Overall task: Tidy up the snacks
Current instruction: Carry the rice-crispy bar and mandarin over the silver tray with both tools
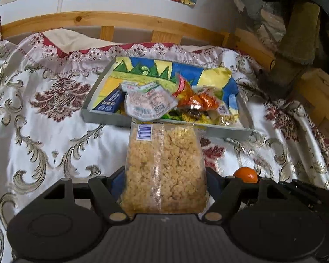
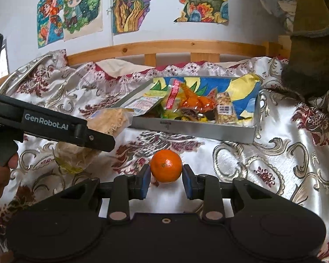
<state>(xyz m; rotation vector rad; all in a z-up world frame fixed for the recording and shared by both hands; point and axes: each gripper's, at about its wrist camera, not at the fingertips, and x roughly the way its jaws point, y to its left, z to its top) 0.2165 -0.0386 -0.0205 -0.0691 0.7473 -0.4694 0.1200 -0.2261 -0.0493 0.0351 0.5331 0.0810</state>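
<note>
The bed (image 1: 43, 118) is covered by a shiny cloth (image 2: 241, 164) with red flowers and curly gold shapes, and a wooden rail (image 1: 120, 20) runs behind it under drawings (image 2: 72, 11) on the wall. A grey tray (image 1: 228, 132) lies on the cloth, with snack packs (image 1: 149, 103) piled inside. The left gripper (image 1: 163, 182) tips down toward the tray and squeezes a clear bag (image 1: 164, 166) of puffed bits, which is off the cloth and blocks part of the tray's front. A hand (image 2: 0, 173) holds its handle at the left edge of the right view. The right gripper (image 2: 166, 178) tips down too, its blue pads closed on an orange (image 2: 166, 165), just in front of the tray
</note>
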